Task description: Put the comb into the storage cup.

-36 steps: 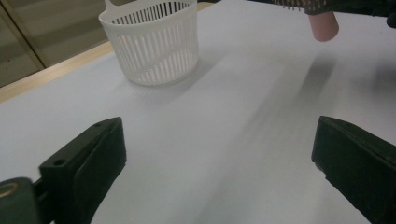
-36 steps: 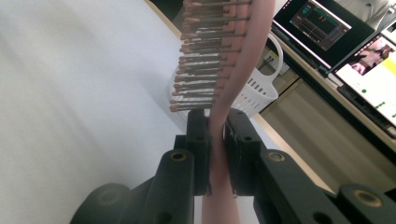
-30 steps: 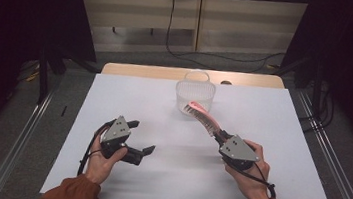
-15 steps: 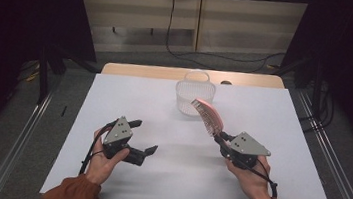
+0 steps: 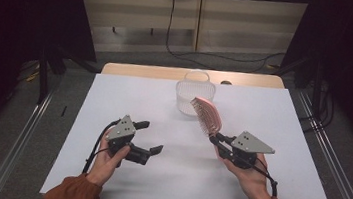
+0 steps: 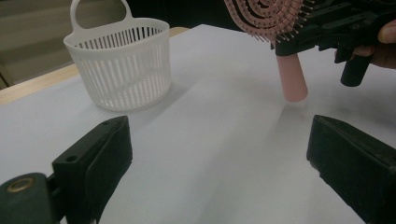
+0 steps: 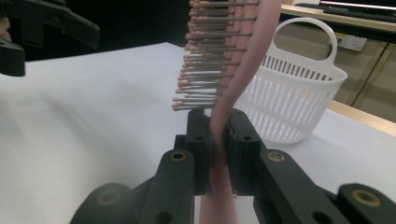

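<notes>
Now the right tongs are clenched on a pink brush. They pinch it at the neck, where the handle meets the head. In the right gripper view the two black jaws press on both sides of the brush, and the bristles stick out to the left. The brush head rises up and away from the right tongs, off the worktop. In the left gripper view the pink handle end hangs down below the right tongs and stays above the worktop.

The left tongs are released, with the jaws spread wide and nothing between them. In the left gripper view the jaws stand far apart with bare worktop between them.

A white basket stands on the worktop beyond both tongs, closer to the right ones. The brush head is just beside the basket, on the near side. The basket has thin slots in its wall and a loop handle on top.

A hand holds each set of tongs, and both sleeves are orange.
</notes>
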Tool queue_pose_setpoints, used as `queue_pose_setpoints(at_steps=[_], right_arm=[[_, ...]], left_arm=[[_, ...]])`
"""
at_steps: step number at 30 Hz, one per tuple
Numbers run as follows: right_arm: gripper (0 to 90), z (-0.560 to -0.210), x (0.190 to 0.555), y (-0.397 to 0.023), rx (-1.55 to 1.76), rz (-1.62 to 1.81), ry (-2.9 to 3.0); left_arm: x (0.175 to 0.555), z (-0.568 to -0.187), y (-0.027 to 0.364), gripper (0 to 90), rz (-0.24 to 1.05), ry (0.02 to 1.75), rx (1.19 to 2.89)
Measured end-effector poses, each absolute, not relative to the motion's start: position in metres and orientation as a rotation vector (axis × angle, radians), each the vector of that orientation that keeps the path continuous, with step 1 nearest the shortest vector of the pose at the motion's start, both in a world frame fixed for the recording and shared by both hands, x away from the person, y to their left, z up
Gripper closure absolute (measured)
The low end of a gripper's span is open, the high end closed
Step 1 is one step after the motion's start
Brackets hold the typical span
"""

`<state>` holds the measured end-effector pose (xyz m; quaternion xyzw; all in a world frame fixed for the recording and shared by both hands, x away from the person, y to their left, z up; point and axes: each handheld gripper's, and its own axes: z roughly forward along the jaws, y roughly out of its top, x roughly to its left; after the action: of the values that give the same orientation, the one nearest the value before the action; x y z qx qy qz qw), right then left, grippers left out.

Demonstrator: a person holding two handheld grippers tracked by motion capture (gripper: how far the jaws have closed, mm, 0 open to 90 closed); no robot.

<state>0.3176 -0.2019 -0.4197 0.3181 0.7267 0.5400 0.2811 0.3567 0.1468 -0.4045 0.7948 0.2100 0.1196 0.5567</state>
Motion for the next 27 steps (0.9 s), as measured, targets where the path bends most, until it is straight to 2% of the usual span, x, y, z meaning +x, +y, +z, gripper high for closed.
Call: queue_pose_setpoints(at_steps=[2, 8, 13, 27], right_arm=[[81.9, -0.419, 0.317, -0.202, 0.855, 1.475, 1.951], [81.9, -0.418, 0.317, -0.202, 0.838, 1.544, 1.954], [81.9, -0.416, 0.317, -0.201, 0.81, 1.605, 1.961], [81.9, -0.415, 0.317, -0.196, 0.732, 1.736, 2.03]], left_arm=[[0.36, -0.404, 0.149, 8.2, 0.202, 0.522, 1.842], [0.361, -0.398, 0.145, 8.1, 0.184, 0.502, 1.839], [0.362, -0.393, 0.142, 4.2, 0.091, 0.422, 1.775], [0.366, -0.37, 0.118, 3.2, 0.083, 0.337, 1.72]])
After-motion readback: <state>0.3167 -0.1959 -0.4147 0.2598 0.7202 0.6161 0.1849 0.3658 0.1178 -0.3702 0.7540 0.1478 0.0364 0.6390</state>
